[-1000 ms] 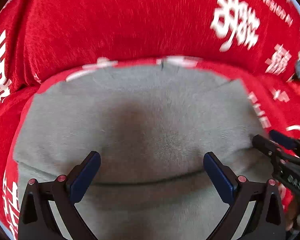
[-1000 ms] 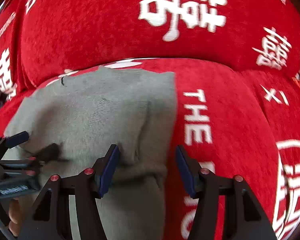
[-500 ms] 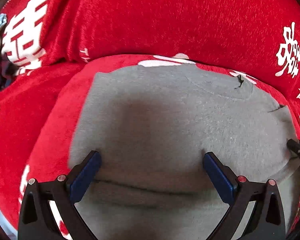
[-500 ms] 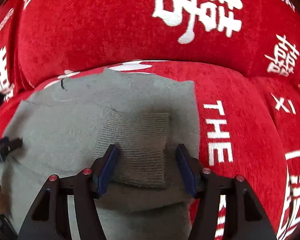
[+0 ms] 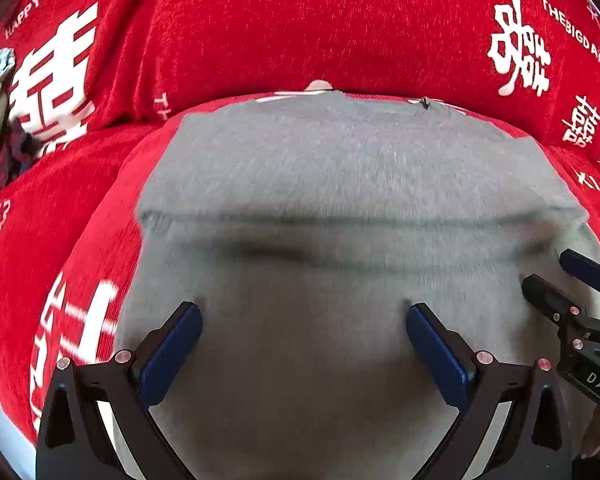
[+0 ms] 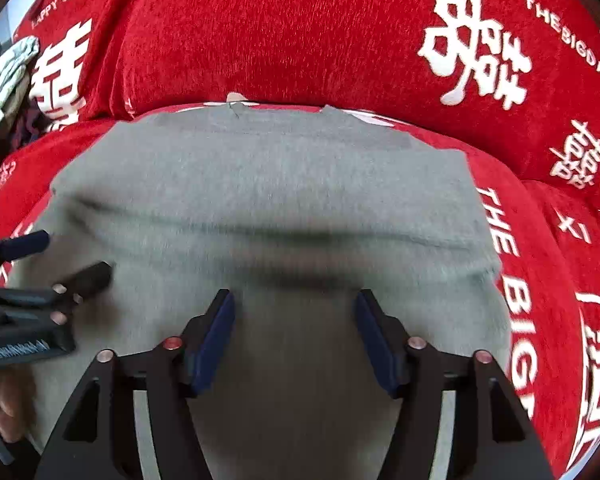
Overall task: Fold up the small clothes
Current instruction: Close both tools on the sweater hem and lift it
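A grey knit garment (image 5: 340,168) lies flat on the red sofa seat, with a soft fold line running across its middle (image 6: 260,176). My left gripper (image 5: 302,320) hovers open over its near half, with only cloth below the wide-set blue pads. My right gripper (image 6: 296,312) is over the same near half, its jaws opening, with nothing pinched between them. Each gripper shows in the other's view: the right gripper (image 5: 548,270) at the garment's right edge, the left gripper (image 6: 70,256) at its left edge. The picture is blurred by motion.
A red plush sofa cover (image 5: 260,32) with white characters and lettering covers the seat and the backrest behind the garment. A pale bundle of cloth (image 6: 4,76) sits at the far left of the sofa. A hand (image 6: 8,412) holds the left gripper.
The ribbed cuff that lay between the right jaws half a second ago is out of sight. Both grippers have slid across the garment, and a fold line now runs across it.
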The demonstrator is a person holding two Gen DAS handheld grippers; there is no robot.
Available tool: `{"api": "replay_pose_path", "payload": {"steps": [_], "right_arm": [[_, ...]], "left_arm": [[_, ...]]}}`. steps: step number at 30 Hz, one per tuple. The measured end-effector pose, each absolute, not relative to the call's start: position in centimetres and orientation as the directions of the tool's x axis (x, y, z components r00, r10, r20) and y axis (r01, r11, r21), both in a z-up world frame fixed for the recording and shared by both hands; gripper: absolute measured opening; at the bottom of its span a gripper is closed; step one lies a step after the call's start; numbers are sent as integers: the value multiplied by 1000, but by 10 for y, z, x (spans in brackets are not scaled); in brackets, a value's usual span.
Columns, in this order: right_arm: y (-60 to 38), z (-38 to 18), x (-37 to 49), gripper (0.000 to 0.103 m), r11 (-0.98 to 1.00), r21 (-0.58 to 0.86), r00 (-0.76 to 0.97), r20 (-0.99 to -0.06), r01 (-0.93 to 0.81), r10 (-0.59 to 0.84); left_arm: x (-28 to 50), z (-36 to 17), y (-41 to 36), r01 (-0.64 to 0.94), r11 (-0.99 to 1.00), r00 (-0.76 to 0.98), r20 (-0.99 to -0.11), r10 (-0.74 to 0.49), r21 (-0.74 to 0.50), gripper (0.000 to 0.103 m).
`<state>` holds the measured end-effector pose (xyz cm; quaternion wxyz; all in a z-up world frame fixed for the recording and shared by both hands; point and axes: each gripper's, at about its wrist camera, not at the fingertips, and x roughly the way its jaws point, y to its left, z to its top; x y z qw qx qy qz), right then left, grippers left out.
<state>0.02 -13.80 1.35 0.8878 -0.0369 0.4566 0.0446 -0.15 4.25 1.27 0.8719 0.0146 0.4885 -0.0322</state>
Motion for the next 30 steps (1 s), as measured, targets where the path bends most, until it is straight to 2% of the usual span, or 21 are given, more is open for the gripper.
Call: {"api": "replay_pose_path", "payload": {"steps": [12, 16, 18, 19, 24, 26, 30], "right_arm": [[-147, 7, -109, 74, 985, -64, 648, -760, -160, 56], [-154, 5, -137, 74, 985, -63, 640, -766, -163, 57], [-159, 3, -149, 76, 987, -40, 632, -772, -158, 70], [-159, 0, -154, 80, 985, -51, 616, -785, -167, 64], [-157, -4, -181, 81, 973, -126, 585, -811, -192, 11], [-171, 2, -189, 81, 986, -90, 574, -819, -142, 7], [-209, 4, -198, 81, 1000, -5, 580, -815, -6, 0]], "left_arm": [[-94, 10, 55, 98, 995, 565, -823, -58, -3, 103], [-116, 8, 61, 82, 996, 542, -836, -79, -40, 103], [-128, 4, 58, 98, 995, 536, -842, -56, -4, 103], [-134, 3, 56, 108, 994, 533, -844, -53, 6, 103], [-152, 2, 60, 137, 991, 477, -876, -69, -4, 103], [-156, 8, 78, 89, 996, 491, -869, -66, -25, 103], [-156, 1, 131, -65, 986, 452, -885, -110, -156, 103]]}}
